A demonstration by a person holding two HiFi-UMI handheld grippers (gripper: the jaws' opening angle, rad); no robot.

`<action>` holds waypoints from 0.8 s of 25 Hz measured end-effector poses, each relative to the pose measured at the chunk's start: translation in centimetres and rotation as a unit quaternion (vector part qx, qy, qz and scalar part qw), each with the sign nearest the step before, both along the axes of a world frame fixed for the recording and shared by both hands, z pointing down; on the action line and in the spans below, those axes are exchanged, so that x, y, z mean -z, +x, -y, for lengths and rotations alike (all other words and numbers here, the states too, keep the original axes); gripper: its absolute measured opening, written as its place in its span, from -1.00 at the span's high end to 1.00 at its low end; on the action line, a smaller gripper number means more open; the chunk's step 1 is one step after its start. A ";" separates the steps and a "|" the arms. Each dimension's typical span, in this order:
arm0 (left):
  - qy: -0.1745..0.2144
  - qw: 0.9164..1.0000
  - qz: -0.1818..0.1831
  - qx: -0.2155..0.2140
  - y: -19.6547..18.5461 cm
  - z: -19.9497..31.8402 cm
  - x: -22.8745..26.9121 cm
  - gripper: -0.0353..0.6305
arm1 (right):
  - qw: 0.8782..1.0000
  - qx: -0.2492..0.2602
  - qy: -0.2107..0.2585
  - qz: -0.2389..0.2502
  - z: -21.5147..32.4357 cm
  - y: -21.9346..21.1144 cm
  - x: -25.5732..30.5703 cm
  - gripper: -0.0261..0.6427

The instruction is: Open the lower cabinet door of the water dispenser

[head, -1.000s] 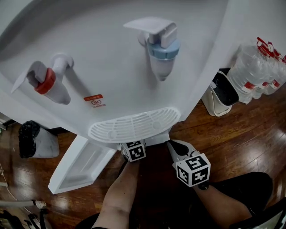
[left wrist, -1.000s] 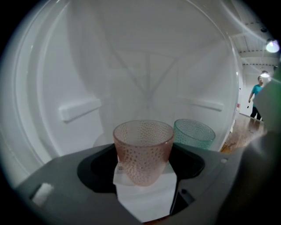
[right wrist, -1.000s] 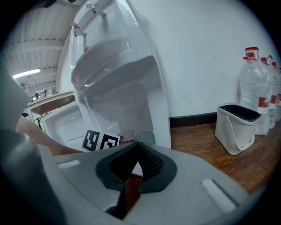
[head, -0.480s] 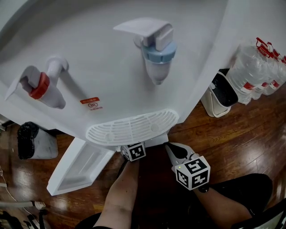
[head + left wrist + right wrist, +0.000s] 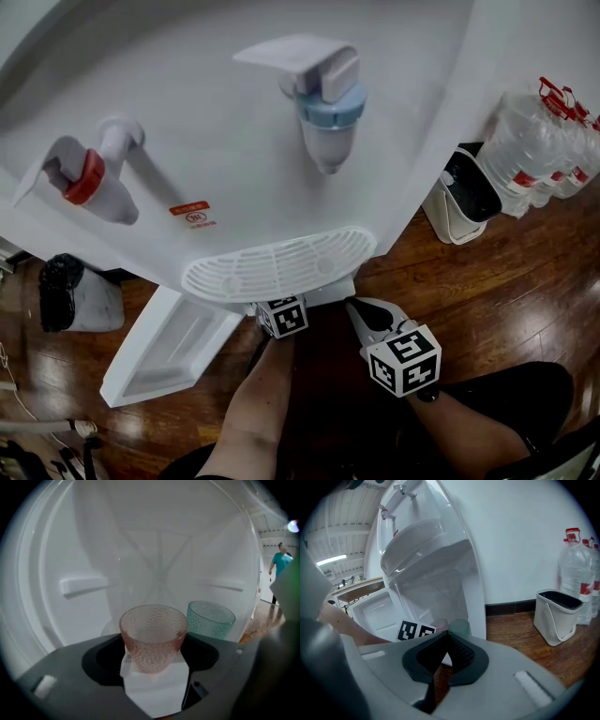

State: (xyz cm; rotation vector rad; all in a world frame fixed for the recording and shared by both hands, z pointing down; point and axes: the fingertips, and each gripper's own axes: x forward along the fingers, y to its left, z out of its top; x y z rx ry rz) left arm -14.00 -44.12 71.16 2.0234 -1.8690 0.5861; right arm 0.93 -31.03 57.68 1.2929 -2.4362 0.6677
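Since the lower cabinet door (image 5: 173, 349) of the water dispenser (image 5: 234, 141) already stands wide open, the opening step is judged complete. In the head view the door lies to the left of the cabinet mouth, with its moulded inner face turned up towards the camera. Its long axis runs from the dispenser body outward to the near left, over the wooden floor (image 5: 487, 281).

1. Left gripper (image 5: 153, 654): reaches forward into the open cabinet, below the drip tray (image 5: 278, 262). Its jaws are apart. A pink glass cup (image 5: 153, 637) stands upright in the gap between them, and a dark margin shows on each side, so no clamp is made. A green glass cup (image 5: 211, 619) stands just beside the pink one, to its right and slightly farther in.

2. Right gripper (image 5: 446, 639): held outside the cabinet, near the right side of the opening. Its jaws are together, and nothing is between them.

3. Governing relation: the door lies to the left of both grippers, and the left gripper is the nearer one. The door's free edge points away from the cabinet, well apart from either tool.

4. Judgement: any further swing of the door would call for a leftward reach by the left gripper. That gripper is at present aligned with the pink glass cup and not with the door.
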 end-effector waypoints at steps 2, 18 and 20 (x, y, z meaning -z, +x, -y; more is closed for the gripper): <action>-0.008 1.000 0.000 -0.001 0.0 0.0 0.2 -0.22 | 1.000 0.001 -0.001 -0.001 -0.2 -0.1 0.0 0.91; -0.056 0.998 -0.011 -0.028 0.3 -3.0 -1.2 -0.26 | 1.000 -0.002 0.005 -0.004 -1.5 -0.2 0.7 0.91; -0.048 0.998 -0.009 -0.049 1.0 -3.8 -0.8 -0.26 | 1.000 -0.004 0.006 -0.003 -1.6 -0.1 0.8 0.91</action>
